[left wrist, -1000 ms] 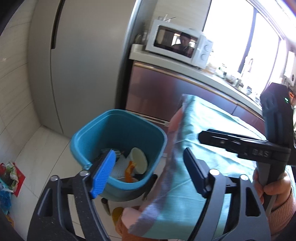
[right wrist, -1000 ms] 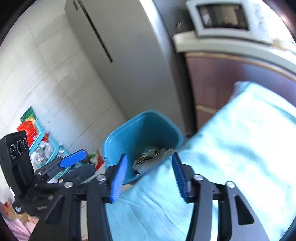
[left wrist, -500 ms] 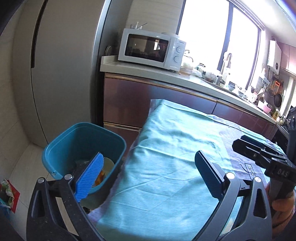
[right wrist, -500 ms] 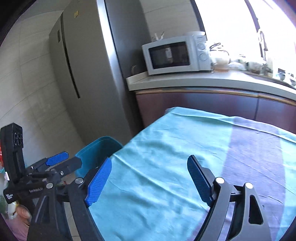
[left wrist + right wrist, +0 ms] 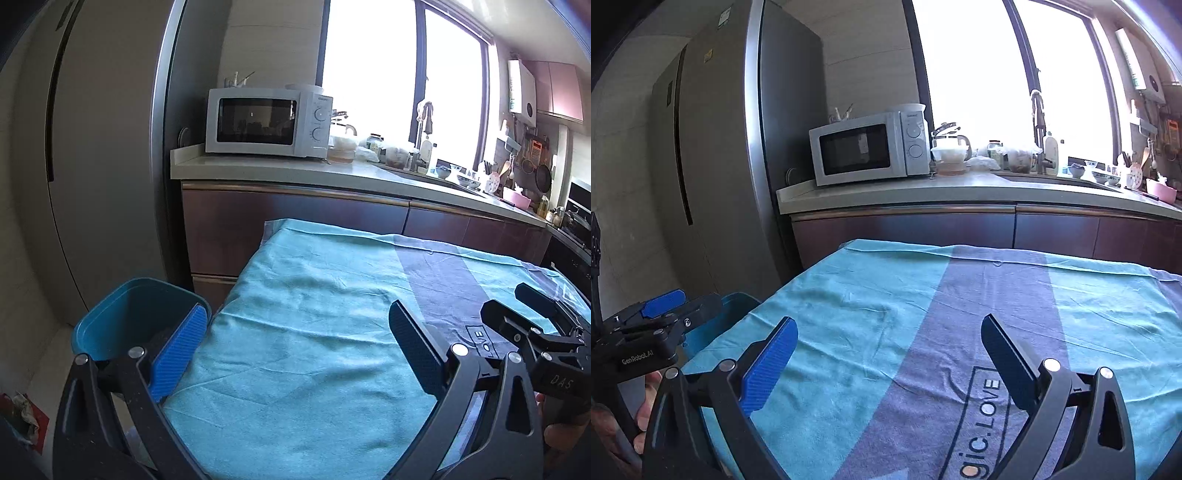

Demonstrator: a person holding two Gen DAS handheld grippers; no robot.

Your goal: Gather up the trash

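You held both grippers low over the cloth-covered table (image 5: 871, 332), and neither carried anything. The left gripper (image 5: 295, 339) had its jaws spread wide with only cloth showing between them; the right gripper (image 5: 890, 347) was just as wide and just as empty.

The bin (image 5: 136, 317) stood on the floor off the table's left edge, just beside the left gripper's left finger (image 5: 177, 354), so your left hand was plainly the nearer one to it. From the right wrist view only a sliver of the bin's rim (image 5: 738, 299) showed, beyond the other gripper's body. Dark contents lay at the bottom of the bin, too shadowed to name.

No trash showed on the cloth in either view, so the next move, as I judge it, had no target on the table. The one loose scrap in sight was a crumpled wrapper (image 5: 22, 413) on the floor at far left, below and behind the left gripper, near a red sheet. Reaching it would have meant swinging left and down past the bin.

Further off, the microwave (image 5: 266, 125) and fridge (image 5: 103, 155) stood well clear of any reach.
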